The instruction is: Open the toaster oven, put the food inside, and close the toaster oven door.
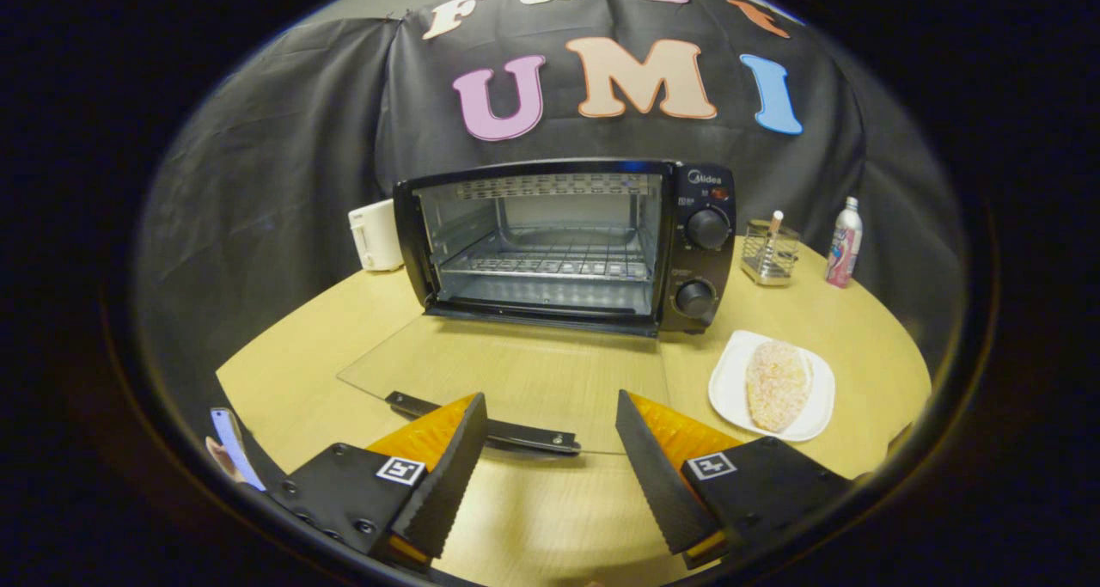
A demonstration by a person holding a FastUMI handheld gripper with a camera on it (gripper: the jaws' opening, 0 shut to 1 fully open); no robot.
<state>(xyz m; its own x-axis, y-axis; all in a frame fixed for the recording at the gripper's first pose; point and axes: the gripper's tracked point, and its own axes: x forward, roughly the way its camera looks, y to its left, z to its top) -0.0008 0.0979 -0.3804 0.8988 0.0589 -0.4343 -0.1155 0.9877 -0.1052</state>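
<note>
The toaster oven (567, 243) stands at the back of the round wooden worktop (567, 518) with its door already down, so the food is the step in hand, and most of the hazards lie close to the gripper (552, 449).

Nearest, the fingers (447, 475) are spread wide apart and hold nothing. Just ahead of them, and partly between their tips, lies the dark handle bar (485, 428) of the glass door (507, 372), which rests flat and nearly level with the worktop. Being clear, the pane is easy to misjudge: a low sweep toward the food could catch its handle or front edge, knock the door or drag the whole oven.

To the right, beside the right finger, sits the white plate (735, 389) carrying a pale, crumb-coated piece of food (778, 385). It looks soft and flattish, so a hard pinch may crush or break it, a shallow one may let it slip, and the fingers could push the light plate toward the worktop's edge, which is near.

Farther on, the wire rack (550, 260) sits inside a fairly low opening. Food carried too high could strike the top frame; released too near the front, it may lie across the sill and stop the door from closing.

Beyond, a wire holder (767, 252) and a slim bottle (844, 243) stand right of the oven, and a white appliance (375, 235) to its left. A wide swing from the plate could topple the bottle.
</note>
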